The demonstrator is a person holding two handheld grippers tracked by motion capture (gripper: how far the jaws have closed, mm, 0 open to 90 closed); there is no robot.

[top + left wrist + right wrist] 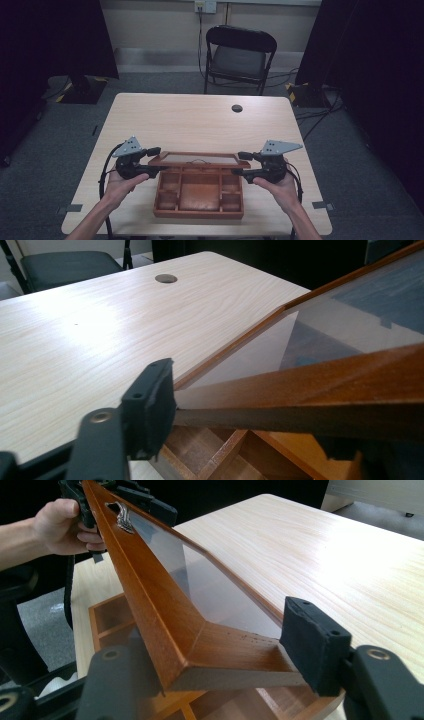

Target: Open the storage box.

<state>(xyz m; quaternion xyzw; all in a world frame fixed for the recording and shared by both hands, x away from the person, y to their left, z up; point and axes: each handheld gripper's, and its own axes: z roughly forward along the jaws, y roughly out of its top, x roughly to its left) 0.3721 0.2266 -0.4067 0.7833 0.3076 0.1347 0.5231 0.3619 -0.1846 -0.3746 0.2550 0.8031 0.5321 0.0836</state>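
Note:
A wooden box [199, 214] with several compartments sits at the near edge of the table, and its glass-paned lid [200, 160] is raised at the far side. My left gripper [157, 160] is shut on the lid's left end; its pad [150, 405] presses the wooden frame [325, 385]. My right gripper [240, 164] is shut on the lid's right end. In the right gripper view the frame's corner [165, 600] sits between the jaws, with the right pad [312, 650] against it. A small metal handle [122, 517] shows on the lid's front rail.
The light wooden table [190, 120] stretches beyond the box, with a round cable hole [237, 108] near its far edge. A black folding chair [240, 55] stands behind the table. Dark curtains hang at both sides.

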